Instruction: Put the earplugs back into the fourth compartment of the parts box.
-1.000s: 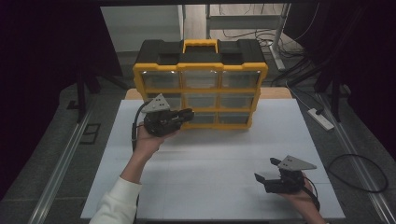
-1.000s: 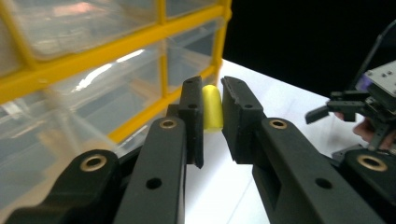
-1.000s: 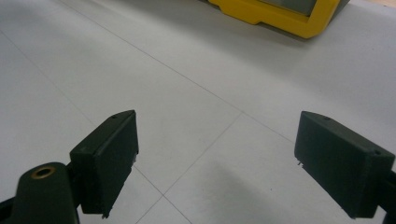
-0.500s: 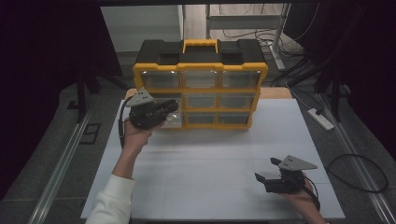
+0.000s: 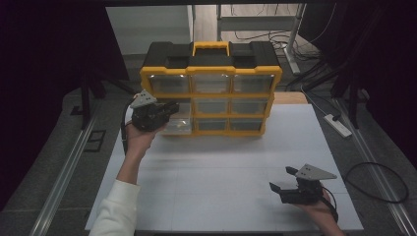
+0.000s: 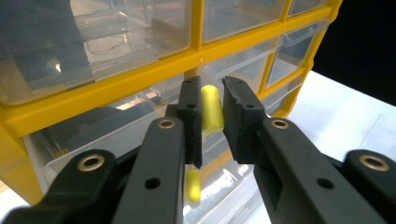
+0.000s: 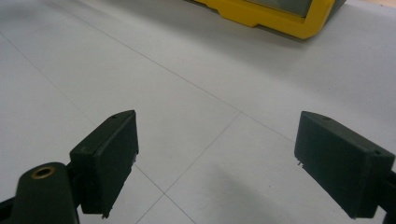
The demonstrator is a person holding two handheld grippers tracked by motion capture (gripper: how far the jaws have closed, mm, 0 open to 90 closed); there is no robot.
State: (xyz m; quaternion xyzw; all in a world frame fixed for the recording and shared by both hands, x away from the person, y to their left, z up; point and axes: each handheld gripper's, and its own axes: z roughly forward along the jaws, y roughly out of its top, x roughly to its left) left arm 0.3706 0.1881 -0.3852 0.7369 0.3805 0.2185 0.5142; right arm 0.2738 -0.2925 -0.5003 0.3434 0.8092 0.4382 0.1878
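One small yellow cylinder-shaped piece (image 6: 211, 108) sits between the jaws of the left gripper (image 6: 212, 112), and the jaws are nearly all the way in, leaving just a narrow gap that the piece fills. They've eased open a hair just now, with the piece between them; the left pad looks to be against it, though I can't tell whether the right pad touches. The piece hangs right over the pulled-out clear plastic drawer (image 6: 140, 135) at the lower left of the yellow-framed organizer cabinet with the black top (image 5: 211, 83). A second yellowish bit (image 6: 192, 185) shows lower down behind the left jaw, but it's too blurry to say what it is.

From the high view the left gripper (image 5: 169, 109) is up against that lower-left drawer (image 5: 178, 125), but the yellow piece is too small to make out there. The high view does show the right gripper (image 5: 282, 179), well apart near the front right of the white table (image 5: 221, 167). In the right gripper view its jaws stand wide apart with nothing between them, just bare tabletop and a corner of the cabinet.
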